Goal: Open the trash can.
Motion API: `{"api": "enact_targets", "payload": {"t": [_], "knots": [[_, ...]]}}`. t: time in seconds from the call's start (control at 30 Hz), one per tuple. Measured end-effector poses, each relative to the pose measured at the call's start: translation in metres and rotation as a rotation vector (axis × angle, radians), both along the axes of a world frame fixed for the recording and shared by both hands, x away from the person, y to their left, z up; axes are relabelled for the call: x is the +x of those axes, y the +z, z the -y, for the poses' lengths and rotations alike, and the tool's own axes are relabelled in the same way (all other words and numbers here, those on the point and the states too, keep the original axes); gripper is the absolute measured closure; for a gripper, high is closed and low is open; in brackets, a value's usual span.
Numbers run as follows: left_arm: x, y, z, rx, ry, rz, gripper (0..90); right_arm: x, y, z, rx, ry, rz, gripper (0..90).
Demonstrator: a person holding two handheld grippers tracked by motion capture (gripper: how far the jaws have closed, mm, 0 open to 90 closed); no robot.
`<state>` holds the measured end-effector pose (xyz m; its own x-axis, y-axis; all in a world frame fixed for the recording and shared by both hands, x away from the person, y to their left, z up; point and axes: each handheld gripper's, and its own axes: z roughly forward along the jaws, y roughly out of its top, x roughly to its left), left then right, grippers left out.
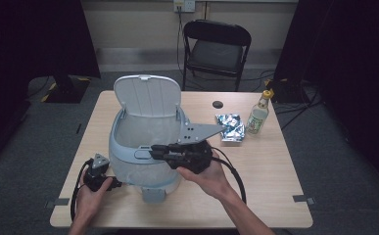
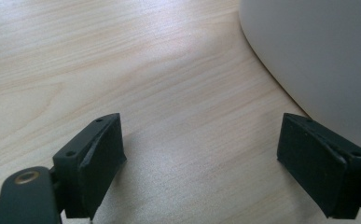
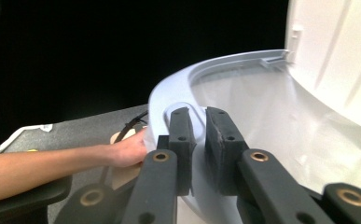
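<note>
While the left gripper (image 1: 109, 184) rests open beside it, the bin (image 1: 145, 166) stands near-left on the table (image 1: 255, 196); right gripper (image 3: 198, 135) straddles its stiff, light, smooth rim, barely parted, best held there

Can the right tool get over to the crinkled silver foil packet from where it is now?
Probably yes. The right tool sits at the front rim of the pale blue pedal bin; the crinkled silver foil packet lies on bare wooden table to its right, the green glass bottle just beyond.
</note>
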<state>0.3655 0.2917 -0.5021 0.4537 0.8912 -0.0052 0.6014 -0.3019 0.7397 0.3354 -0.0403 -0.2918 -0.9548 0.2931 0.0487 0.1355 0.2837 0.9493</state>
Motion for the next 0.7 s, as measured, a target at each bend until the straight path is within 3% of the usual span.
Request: {"api": "enact_targets", "payload": {"t": [0.37, 0.7], "knots": [[0.0, 0.0, 0.0, 0.0, 0.0, 0.0, 14.1, 0.006, -0.004, 0.043, 0.034, -0.101, 0.005, 74.1], [0.0, 0.0, 0.0, 0.0, 0.0, 0.0, 14.1, 0.036, -0.029, 0.093, 0.0, -0.288, -0.048, 66.8]]}}
